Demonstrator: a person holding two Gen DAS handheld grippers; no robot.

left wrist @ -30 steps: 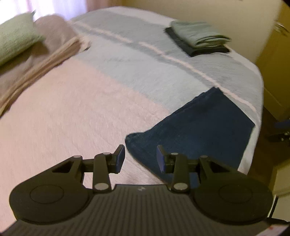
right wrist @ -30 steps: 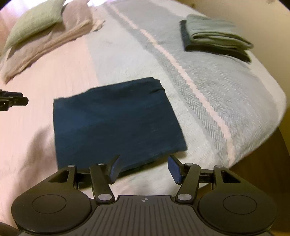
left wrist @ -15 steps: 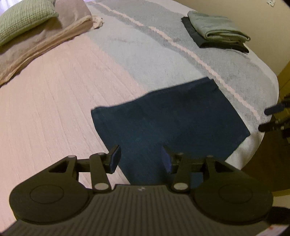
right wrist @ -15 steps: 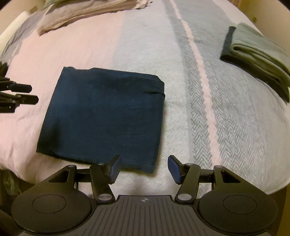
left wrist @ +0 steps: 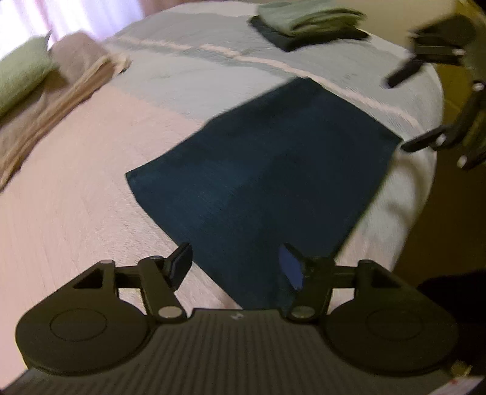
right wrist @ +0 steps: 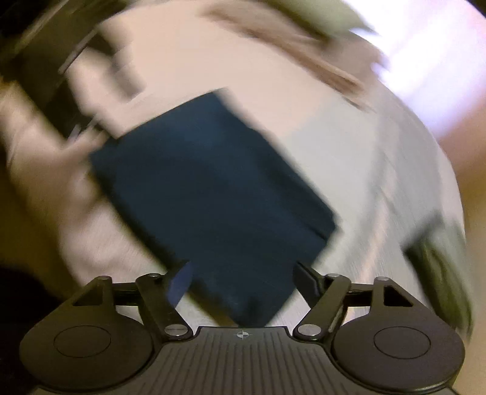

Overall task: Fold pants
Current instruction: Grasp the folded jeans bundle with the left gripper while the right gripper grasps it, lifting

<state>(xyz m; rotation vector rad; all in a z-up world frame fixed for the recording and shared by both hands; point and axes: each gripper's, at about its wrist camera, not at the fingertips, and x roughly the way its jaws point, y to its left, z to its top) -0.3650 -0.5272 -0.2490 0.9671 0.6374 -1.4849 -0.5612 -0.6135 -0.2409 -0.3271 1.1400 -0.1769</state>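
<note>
Bare pink bedspread (left wrist: 76,188) lies clear left of the folded pants (left wrist: 267,170). Behind them the stack of folded clothes (left wrist: 306,24) and the pillow (left wrist: 21,73) (far corners) crowd the bed's edges.

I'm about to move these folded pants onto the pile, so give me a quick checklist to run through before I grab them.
1. Left tongs open, nothing between the fingers: ok.
2. Right tongs open: ok.
3. Navy pants folded flat into one rectangle: ok.
4. Both tongs at the pants' near edge, one at each end: ok, though contact with the cloth cannot be told.
5. Right wrist view sharp enough to aim by: not ok, heavily blurred.
6. Stack of folded clothes on the striped blanket tidy: ok in the left wrist view.
</note>
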